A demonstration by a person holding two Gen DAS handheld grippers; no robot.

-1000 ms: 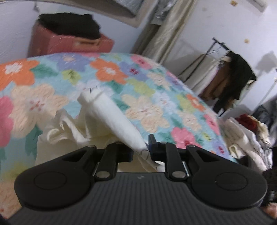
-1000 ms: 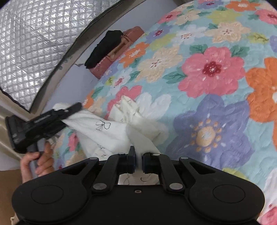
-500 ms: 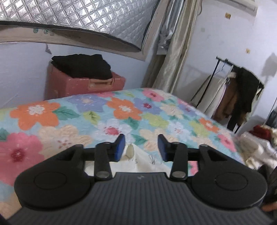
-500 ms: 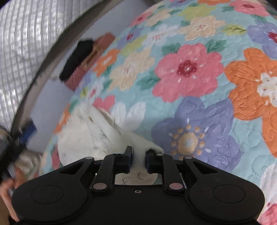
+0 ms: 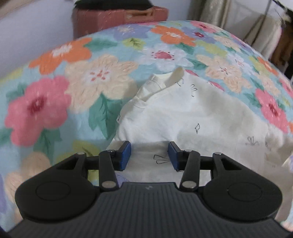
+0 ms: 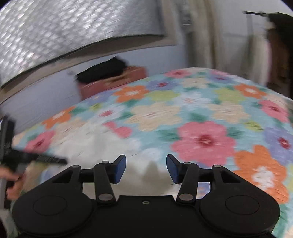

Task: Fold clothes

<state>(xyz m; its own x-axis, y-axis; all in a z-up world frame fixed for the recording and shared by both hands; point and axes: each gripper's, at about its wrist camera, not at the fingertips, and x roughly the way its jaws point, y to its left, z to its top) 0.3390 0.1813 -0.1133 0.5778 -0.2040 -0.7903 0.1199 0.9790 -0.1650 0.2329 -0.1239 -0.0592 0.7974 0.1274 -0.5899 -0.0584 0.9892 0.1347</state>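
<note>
A cream white garment point(image 5: 183, 117) with small black line drawings lies spread on the floral bedspread point(image 5: 55, 91). Its collar end points away from me. My left gripper point(image 5: 149, 155) is open and empty, just above the garment's near edge. My right gripper point(image 6: 145, 167) is open and empty too, over the near part of the same garment point(image 6: 102, 146); this view is motion-blurred. The left gripper point(image 6: 36, 159) and the hand holding it show at the left edge of the right wrist view.
A reddish box point(image 5: 119, 16) with dark clothes on top stands behind the bed against the wall; it also shows in the right wrist view point(image 6: 109, 82). Curtains and a rack of hanging clothes point(image 5: 274, 36) are at the right.
Both grippers let go of the white garment and opened. The garment dropped from a lifted bunch to lying spread on the bed. The right gripper swung up and away.
</note>
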